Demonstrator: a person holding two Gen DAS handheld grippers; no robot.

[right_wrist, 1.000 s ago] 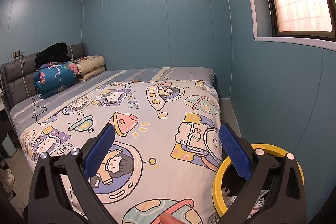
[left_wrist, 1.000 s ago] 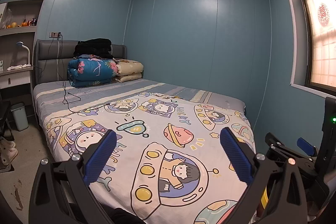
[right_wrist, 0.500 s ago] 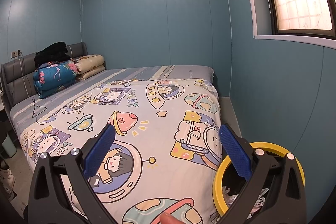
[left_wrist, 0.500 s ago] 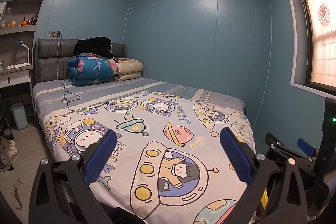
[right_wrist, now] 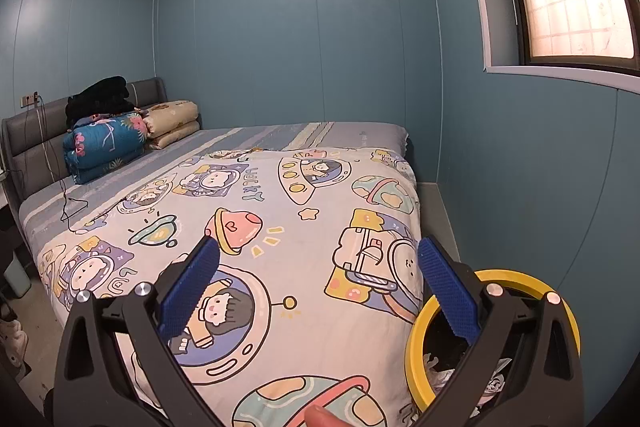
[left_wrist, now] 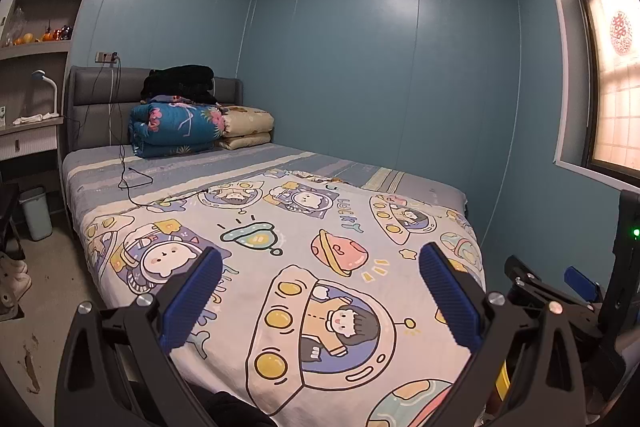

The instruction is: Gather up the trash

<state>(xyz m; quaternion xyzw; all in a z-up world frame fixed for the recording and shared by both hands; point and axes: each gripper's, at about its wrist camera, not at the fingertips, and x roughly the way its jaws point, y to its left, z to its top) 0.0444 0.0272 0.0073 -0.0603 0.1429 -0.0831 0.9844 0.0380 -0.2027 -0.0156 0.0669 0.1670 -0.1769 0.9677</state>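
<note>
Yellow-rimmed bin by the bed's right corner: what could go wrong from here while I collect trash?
The right gripper is open, and its right finger overlaps the yellow-rimmed bin in view, so a swing might knock it. The black cable trails loosely across the bed; sweeping either the right or left gripper there could snag it.

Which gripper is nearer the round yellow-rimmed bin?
Right. The right gripper hangs just beside the round yellow-rimmed bin, its fingers overlapping the rim. The left gripper sits farther left over the cartoon-print bedspread.
</note>
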